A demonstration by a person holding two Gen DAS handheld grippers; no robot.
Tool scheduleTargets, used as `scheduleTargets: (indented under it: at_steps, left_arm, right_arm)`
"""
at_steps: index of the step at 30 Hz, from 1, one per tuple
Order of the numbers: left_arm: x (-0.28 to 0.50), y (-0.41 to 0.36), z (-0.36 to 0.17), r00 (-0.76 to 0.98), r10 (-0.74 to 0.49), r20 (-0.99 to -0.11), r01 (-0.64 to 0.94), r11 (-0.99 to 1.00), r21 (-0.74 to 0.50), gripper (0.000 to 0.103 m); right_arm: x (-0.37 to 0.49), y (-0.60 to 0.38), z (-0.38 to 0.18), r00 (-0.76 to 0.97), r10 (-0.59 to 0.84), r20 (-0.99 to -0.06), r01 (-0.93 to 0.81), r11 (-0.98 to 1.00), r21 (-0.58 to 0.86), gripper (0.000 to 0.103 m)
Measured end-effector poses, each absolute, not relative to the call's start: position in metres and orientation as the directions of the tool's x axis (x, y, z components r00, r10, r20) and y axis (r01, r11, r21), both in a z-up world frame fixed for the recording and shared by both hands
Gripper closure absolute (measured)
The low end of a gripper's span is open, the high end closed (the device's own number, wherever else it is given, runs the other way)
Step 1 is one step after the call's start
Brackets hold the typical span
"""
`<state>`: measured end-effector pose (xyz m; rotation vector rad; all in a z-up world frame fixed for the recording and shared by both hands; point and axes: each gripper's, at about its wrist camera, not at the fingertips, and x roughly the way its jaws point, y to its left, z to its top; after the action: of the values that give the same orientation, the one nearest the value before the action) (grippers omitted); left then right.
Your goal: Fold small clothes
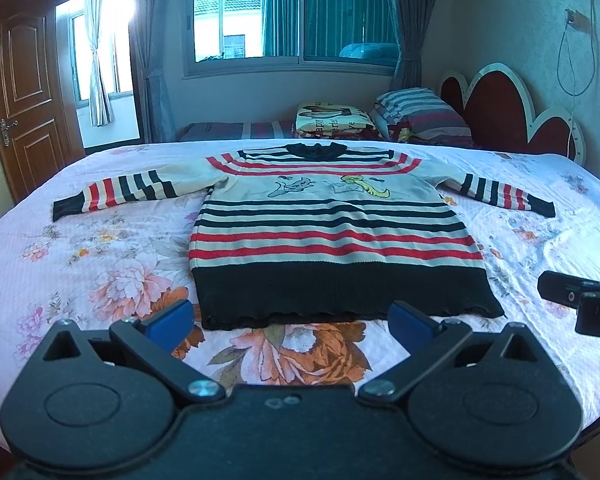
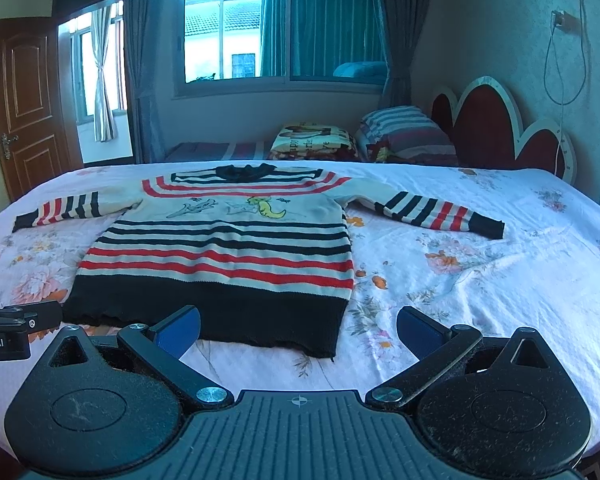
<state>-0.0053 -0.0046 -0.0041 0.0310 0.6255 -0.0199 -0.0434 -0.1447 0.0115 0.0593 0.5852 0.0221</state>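
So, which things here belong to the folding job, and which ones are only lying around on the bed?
For the job:
- striped sweater, spread flat, sleeves out
- left tool, open, at the hem
- right tool, open, near the hem's right corner

Just lying about:
- striped pillow
- folded printed blanket
- floral bedsheet under the sweater

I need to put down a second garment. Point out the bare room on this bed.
Free bedsheet lies right of the striped sweater, below its right sleeve, and left of it below the left sleeve. A narrow strip runs between the hem and both open grippers. The far end is crowded with pillows and a folded blanket.
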Motion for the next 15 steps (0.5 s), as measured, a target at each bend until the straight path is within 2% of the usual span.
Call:
scheduleTargets:
  at_steps: [15]
  left_arm:
    - [-0.0045, -0.0023, -0.0045, 0.810, -0.013, -0.586, 0.031, 0.999, 0.021, 0.001]
  right_arm:
    - [-0.0410, -0.1433, 0.0118, 0.836, 0.037, -0.547, -0.004, 0.998, 0.062, 0.000]
